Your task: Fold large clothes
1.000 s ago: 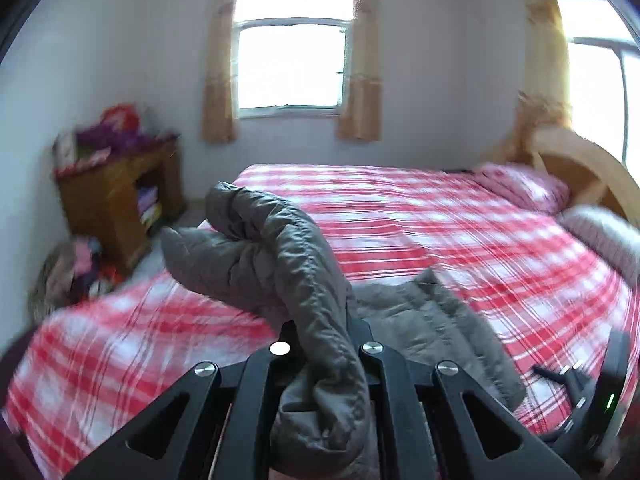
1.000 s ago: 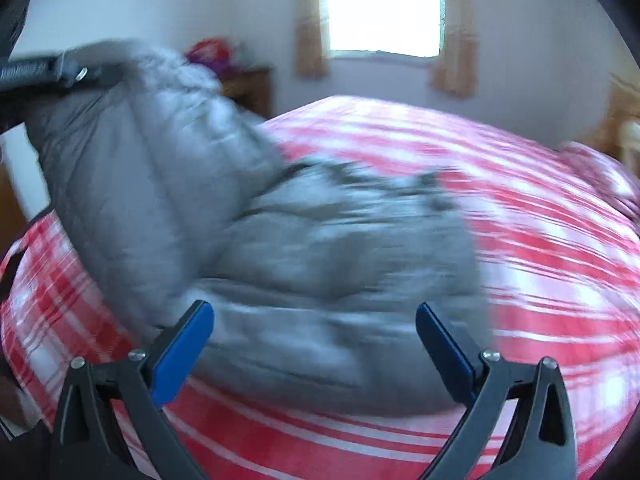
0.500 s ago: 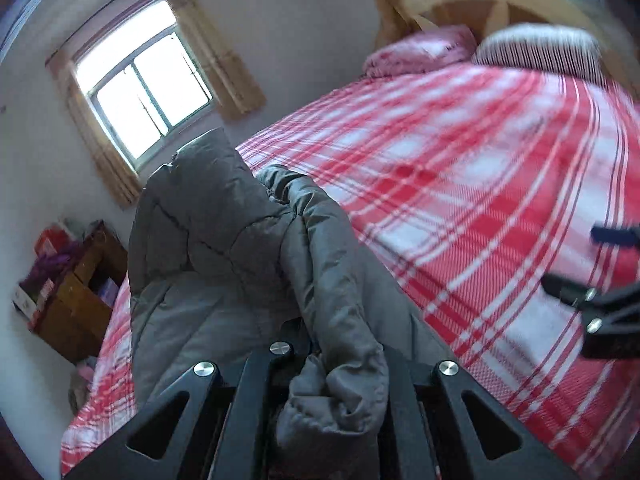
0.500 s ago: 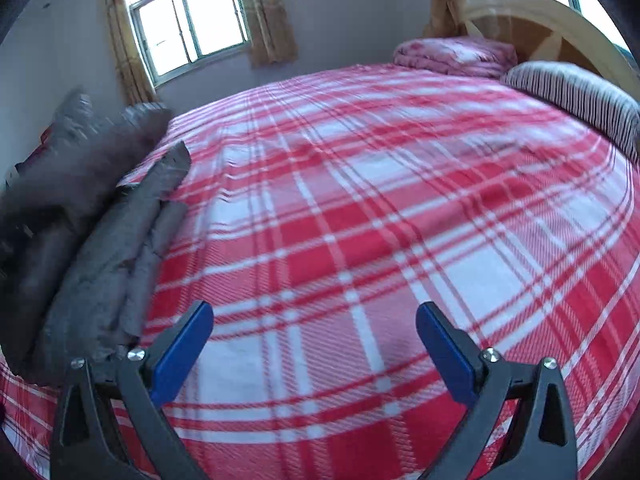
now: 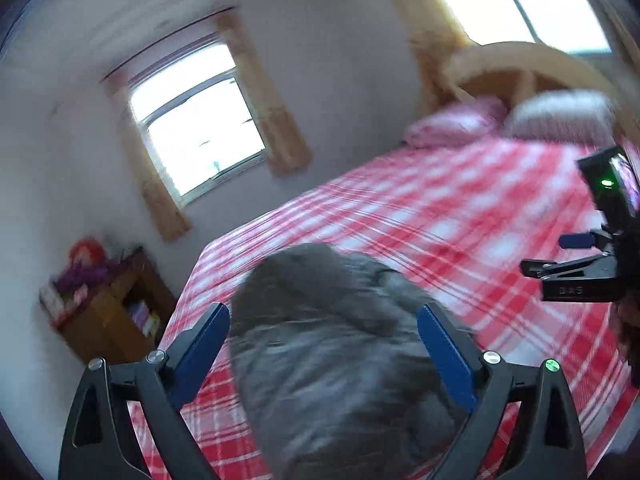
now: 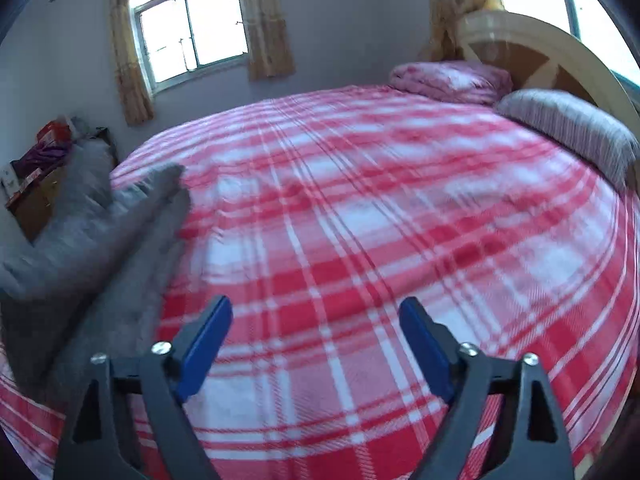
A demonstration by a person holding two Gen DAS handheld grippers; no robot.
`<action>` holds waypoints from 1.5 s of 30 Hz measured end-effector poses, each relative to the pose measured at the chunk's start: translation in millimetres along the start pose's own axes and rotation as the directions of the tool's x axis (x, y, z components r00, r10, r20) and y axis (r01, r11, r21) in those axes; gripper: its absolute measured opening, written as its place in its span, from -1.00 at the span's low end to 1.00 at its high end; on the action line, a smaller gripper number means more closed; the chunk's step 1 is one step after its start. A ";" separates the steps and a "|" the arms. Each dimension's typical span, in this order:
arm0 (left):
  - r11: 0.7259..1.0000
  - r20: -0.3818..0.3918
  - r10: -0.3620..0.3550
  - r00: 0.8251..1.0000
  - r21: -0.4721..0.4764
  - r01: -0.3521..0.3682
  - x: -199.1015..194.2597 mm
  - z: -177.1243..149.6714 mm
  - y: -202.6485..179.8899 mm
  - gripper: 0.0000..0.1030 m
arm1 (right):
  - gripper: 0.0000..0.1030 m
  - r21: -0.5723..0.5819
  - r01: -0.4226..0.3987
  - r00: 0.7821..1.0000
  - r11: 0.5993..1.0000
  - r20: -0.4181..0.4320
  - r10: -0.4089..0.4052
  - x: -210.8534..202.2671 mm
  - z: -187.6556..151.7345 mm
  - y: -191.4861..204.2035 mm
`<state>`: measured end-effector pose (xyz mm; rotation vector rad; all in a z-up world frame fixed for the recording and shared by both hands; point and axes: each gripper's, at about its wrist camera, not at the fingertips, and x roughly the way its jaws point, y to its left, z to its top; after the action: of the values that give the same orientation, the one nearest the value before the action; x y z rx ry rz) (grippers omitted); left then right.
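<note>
Grey jacket (image 5: 344, 360) lies bunched on the red plaid bed (image 5: 460, 216), near its corner by the wooden shelf (image 5: 108, 320). Your left gripper (image 5: 322, 356) is opening, its blue pads (image 5: 444, 356) wide on either side of the jacket and clear of it. Your right gripper (image 6: 316, 344) is closing over bare bedspread with nothing between its jaws, the jacket well to its left.
</note>
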<state>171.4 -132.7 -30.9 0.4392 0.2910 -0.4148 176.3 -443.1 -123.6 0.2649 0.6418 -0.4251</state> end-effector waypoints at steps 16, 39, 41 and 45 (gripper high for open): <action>0.723 -0.554 0.315 0.771 -0.387 -0.573 184.9 -73.2 180.3 0.91 | -0.14 -0.274 -0.182 0.983 0.944 -0.046 0.177 29.4 121.9 283.4; 0.878 -0.472 0.329 0.818 -0.166 -0.449 268.3 -53.3 68.1 0.92 | -0.23 0.005 -0.093 0.995 0.996 -0.028 0.093 130.1 58.1 165.8; 0.875 -0.477 0.323 0.817 -0.179 -0.450 272.0 -58.3 68.4 0.94 | -0.23 -0.006 -0.091 0.996 0.996 -0.020 0.091 132.6 55.1 167.1; 0.868 -0.491 0.312 0.813 -0.200 -0.454 279.5 -66.7 68.6 0.97 | -0.23 -0.015 -0.088 0.996 0.996 -0.019 0.088 139.0 49.9 166.6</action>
<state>434.8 -135.4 -164.6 0.2682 0.6900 0.1486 378.9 -356.1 -154.2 0.2809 0.6493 -0.3334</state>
